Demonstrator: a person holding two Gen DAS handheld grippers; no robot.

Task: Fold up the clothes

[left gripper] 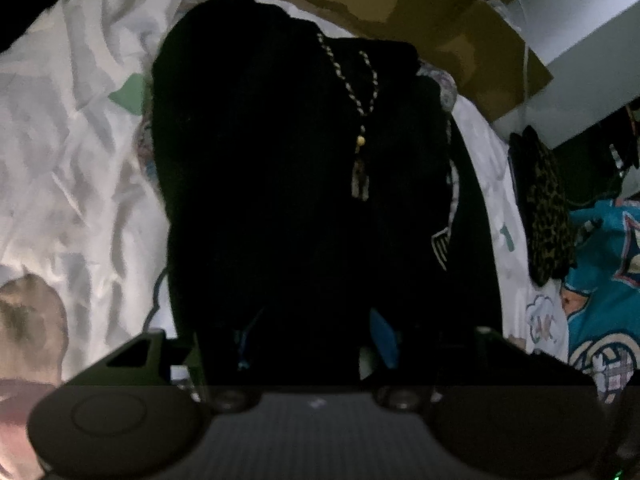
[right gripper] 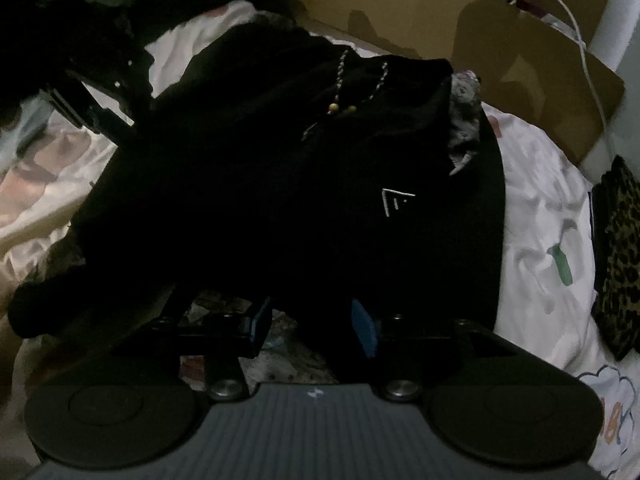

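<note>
**On bed, near both claws: black hoodie, handling notes**

Across the bed sheet (right gripper: 540, 216), white with small prints: black hoodie (right gripper: 280, 208) lying chest up, white line logo (right gripper: 394, 200) showing, hood end far from the cameras, hem end nearest. Hood lining (right gripper: 464, 120) in grey floral print, peeking out at one side. Braided drawcords (left gripper: 352, 80) with beads and tassel ends, loose on the chest. One sleeve (right gripper: 44, 304) trailing off toward the near left in the right wrist view. Body rumpled, not squared.

Left claw (left gripper: 314, 338): pads apart, released, hovering low over the hem end; too dark to tell whether touching cloth.
Right claw (right gripper: 312, 322): pads apart, released, a lip of black cloth between them, not pinched.

Judged handling: thick knit, soft and limp, moderately heavy for a garment; no stiffness, so likely to sag and drag between two grip points. Not fragile, not slippery on cotton sheet. Drawcord beads liable to swing and snag.

Judged grips: hem corners or shoulder seams, doubled edge preferred over a single layer; sleeve by the cuff. Drawcords and hood lining best avoided.

Beside the bed: cardboard box (right gripper: 420, 16), leopard-print item (right gripper: 616, 256), teal garment (left gripper: 604, 264).
</note>
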